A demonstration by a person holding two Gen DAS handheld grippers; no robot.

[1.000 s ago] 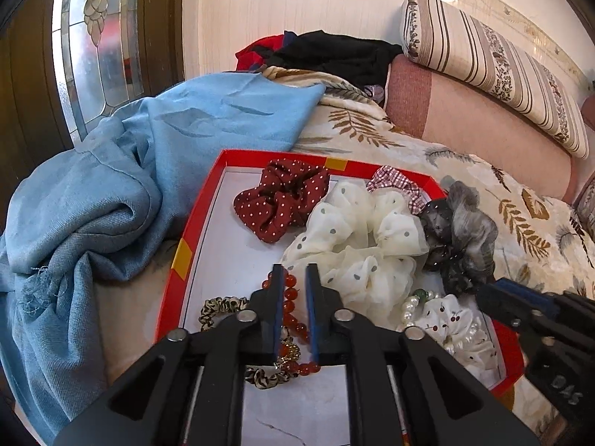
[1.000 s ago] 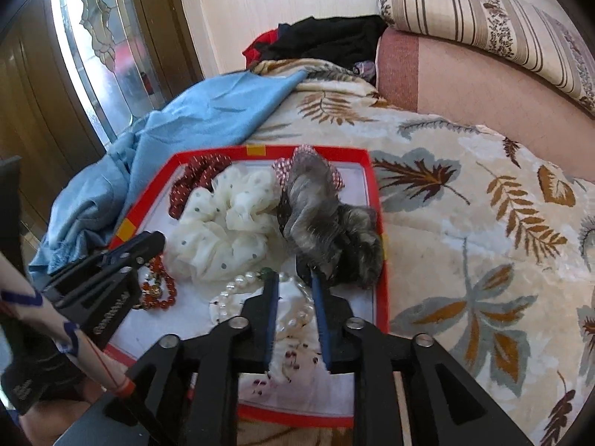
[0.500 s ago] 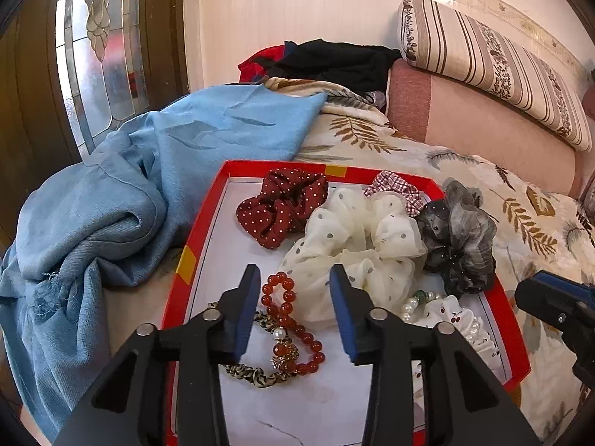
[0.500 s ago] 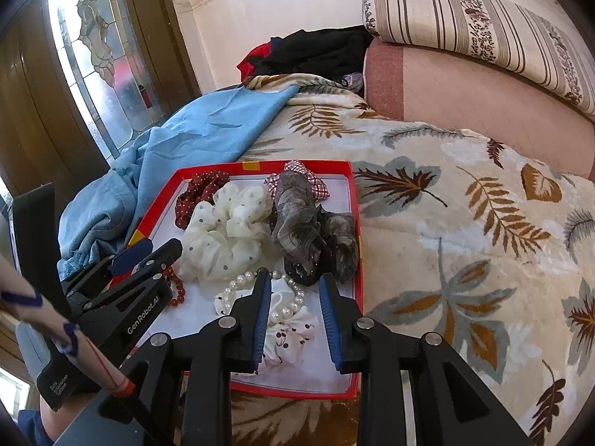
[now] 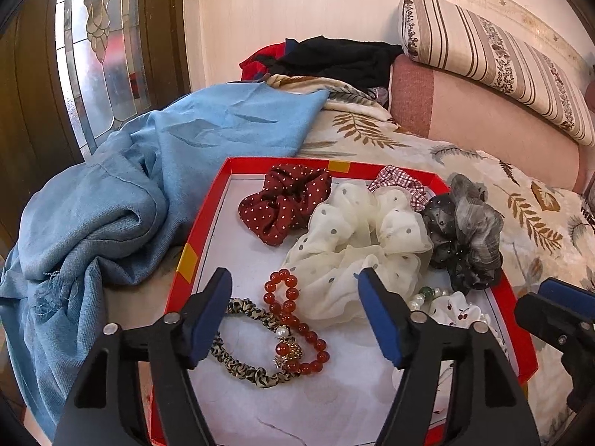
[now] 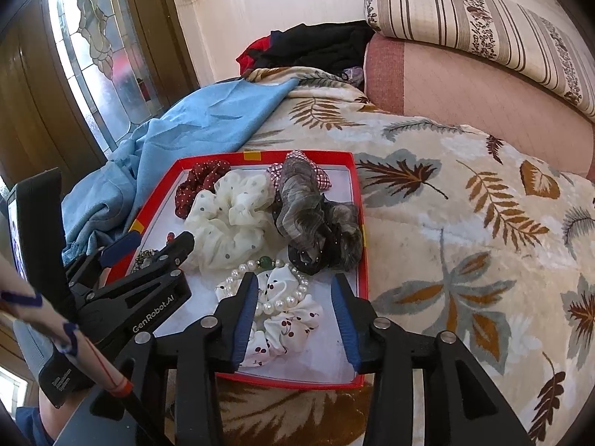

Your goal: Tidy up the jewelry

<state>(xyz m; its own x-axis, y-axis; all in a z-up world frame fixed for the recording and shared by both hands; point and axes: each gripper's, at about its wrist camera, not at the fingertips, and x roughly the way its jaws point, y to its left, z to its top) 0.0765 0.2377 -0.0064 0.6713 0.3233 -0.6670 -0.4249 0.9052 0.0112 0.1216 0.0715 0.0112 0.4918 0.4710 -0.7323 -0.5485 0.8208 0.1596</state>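
Note:
A red-rimmed tray (image 5: pixel 202 223) (image 6: pixel 360 223) lies on the bed. In it are a red bead bracelet (image 5: pixel 293 327), a leopard hair tie (image 5: pixel 241 368), a maroon dotted scrunchie (image 5: pixel 284 202), a cream dotted scrunchie (image 5: pixel 353 238) (image 6: pixel 227 215), a grey scrunchie (image 5: pixel 468 234) (image 6: pixel 316 215), a checked scrunchie (image 5: pixel 399 182), a pearl bracelet (image 6: pixel 267 271) and a cherry-print scrunchie (image 6: pixel 286 327). My left gripper (image 5: pixel 293 316) is open and empty, above the red bracelet. My right gripper (image 6: pixel 297 319) is open and empty, above the cherry-print scrunchie and pearls.
A blue garment (image 5: pixel 130 193) is bunched against the tray's left side. The leaf-print blanket (image 6: pixel 465 241) spreads to the right. Dark and red clothes (image 5: pixel 334 59) lie at the back by a pink bolster (image 5: pixel 483 111) and a striped pillow (image 5: pixel 502 59).
Both grippers have opened wide and drawn back from the tray. The red bracelet, which lay between the left fingers, now lies free on the tray.

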